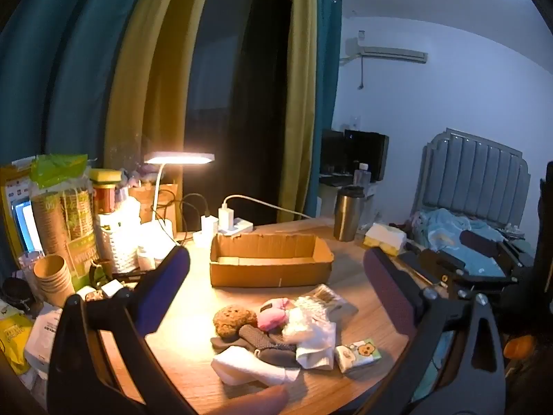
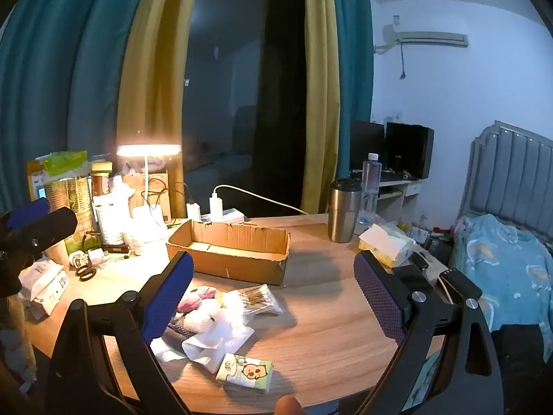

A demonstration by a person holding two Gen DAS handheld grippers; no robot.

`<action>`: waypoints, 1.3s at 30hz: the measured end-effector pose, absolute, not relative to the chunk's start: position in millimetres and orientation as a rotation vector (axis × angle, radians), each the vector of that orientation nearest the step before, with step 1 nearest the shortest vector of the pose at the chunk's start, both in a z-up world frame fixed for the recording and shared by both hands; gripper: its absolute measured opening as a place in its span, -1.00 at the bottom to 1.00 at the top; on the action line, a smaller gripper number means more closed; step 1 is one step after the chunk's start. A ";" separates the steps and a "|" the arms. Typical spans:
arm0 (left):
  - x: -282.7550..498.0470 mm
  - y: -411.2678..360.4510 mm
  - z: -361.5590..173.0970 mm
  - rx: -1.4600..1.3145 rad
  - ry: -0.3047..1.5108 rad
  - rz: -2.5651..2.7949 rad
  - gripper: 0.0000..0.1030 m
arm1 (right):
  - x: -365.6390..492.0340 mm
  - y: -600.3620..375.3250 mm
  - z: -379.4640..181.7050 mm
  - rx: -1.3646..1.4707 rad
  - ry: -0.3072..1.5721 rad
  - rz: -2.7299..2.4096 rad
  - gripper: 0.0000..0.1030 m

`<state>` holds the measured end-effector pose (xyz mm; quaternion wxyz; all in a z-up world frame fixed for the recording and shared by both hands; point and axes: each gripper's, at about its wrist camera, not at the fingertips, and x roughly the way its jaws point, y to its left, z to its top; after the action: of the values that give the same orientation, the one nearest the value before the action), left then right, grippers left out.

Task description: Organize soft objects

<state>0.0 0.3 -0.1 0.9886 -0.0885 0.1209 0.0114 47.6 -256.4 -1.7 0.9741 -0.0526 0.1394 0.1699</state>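
On the worktop (image 1: pixel 345 390) the pile of socks and plush toys (image 1: pixel 276 332) sits just before the empty cardboard box (image 1: pixel 269 263), both hand-held grippers (image 1: pixel 276 294) (image 2: pixel 273 294) wide open and empty, so looks like nothing's started and a first grab comes next.

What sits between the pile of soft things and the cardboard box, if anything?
Nothing visible does. Bare table separates the pile of soft things from the cardboard box, whose open top looks empty. Both the left gripper and the right gripper are open, holding nothing.
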 end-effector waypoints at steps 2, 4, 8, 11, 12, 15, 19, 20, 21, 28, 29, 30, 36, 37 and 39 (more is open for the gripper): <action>0.8 3.1 -0.9 -0.178 0.248 0.013 0.97 | 47.4 -260.8 -1.9 -0.069 0.275 0.354 0.86; 2.0 7.4 0.0 -0.176 0.255 0.004 0.97 | 48.9 -259.6 -3.3 -0.086 0.289 0.353 0.86; 6.7 2.9 0.9 -0.127 0.277 0.006 0.97 | 48.0 -258.4 -4.0 -0.083 0.292 0.351 0.86; 7.5 -6.2 -0.2 -0.111 0.282 0.008 0.97 | 47.8 -258.7 1.4 -0.076 0.295 0.352 0.86; 7.2 -9.3 -1.4 -0.108 0.275 0.010 0.97 | 46.5 -257.0 3.4 -0.076 0.295 0.353 0.86; 6.9 -11.7 -3.3 -0.101 0.267 0.007 0.97 | 49.1 -260.4 -2.6 -0.070 0.296 0.359 0.86; 5.8 -13.1 -3.3 -0.100 0.264 0.008 0.97 | 48.1 -258.8 -5.7 -0.073 0.295 0.364 0.86; 5.9 -12.7 -3.3 -0.103 0.265 0.010 0.97 | 47.8 -258.4 -5.4 -0.074 0.295 0.363 0.86; 5.7 -12.0 -3.6 -0.107 0.265 0.014 0.97 | 48.8 -258.4 -5.3 -0.073 0.296 0.362 0.86; 4.8 -9.2 -2.9 -0.116 0.265 0.025 0.97 | 45.8 -256.9 -4.0 -0.071 0.299 0.365 0.86; 4.5 -9.4 -3.0 -0.116 0.265 0.024 0.97 | 45.1 -256.6 -4.3 -0.070 0.298 0.366 0.86; 4.0 -10.1 -2.6 -0.115 0.266 0.022 0.97 | 45.8 -256.8 -4.2 -0.070 0.300 0.366 0.86; 4.5 -9.4 -1.8 -0.116 0.267 0.025 0.97 | 46.1 -256.8 -3.1 -0.069 0.301 0.368 0.86; 4.0 -9.1 -2.0 -0.117 0.267 0.026 0.97 | 45.1 -255.9 -2.9 -0.070 0.301 0.369 0.86; 3.5 -8.4 -2.2 -0.119 0.269 0.028 0.97 | 43.3 -254.2 -2.7 -0.072 0.302 0.371 0.86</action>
<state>3.5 -8.4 -2.2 0.9891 -0.0592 0.1339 0.0140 43.3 -254.2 -2.7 0.9708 -0.0356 0.1496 0.1839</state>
